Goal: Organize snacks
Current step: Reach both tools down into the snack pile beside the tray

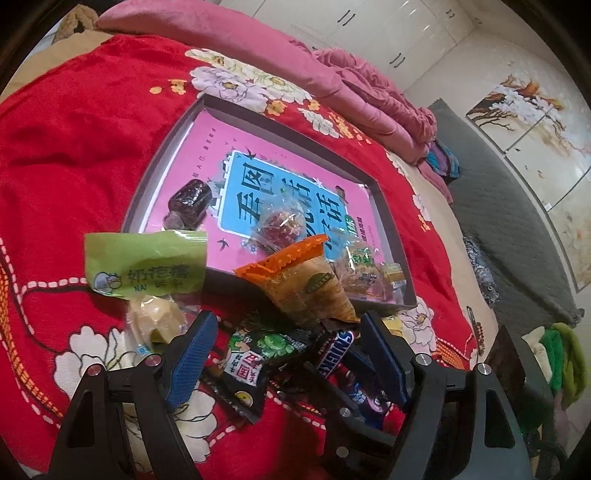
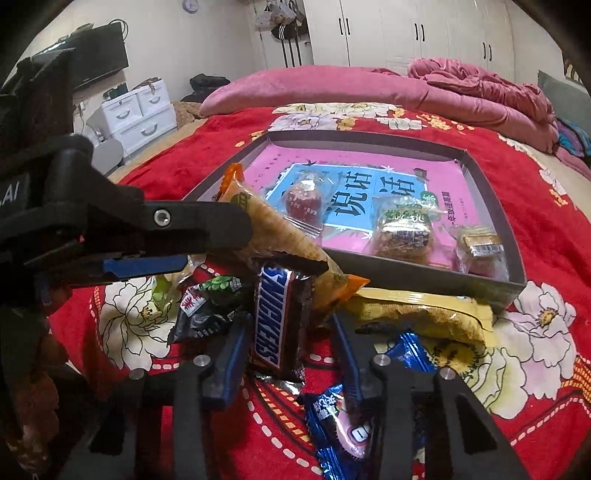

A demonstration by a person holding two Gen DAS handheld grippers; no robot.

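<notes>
A grey shallow box lined with a pink book lies on the red floral blanket. It holds a dark candy, a red wrapped sweet and wrapped pastries. In front lies a pile: an orange cone-shaped packet, a Snickers bar, a black packet, a green packet, a yellow packet and a blue packet. My left gripper is open over the black packet. My right gripper is open around the Snickers bar.
A pink quilt lies across the far side of the bed. White wardrobes and white drawers stand behind. A grey mat lies on the floor to the right. The left gripper's body reaches in over the pile.
</notes>
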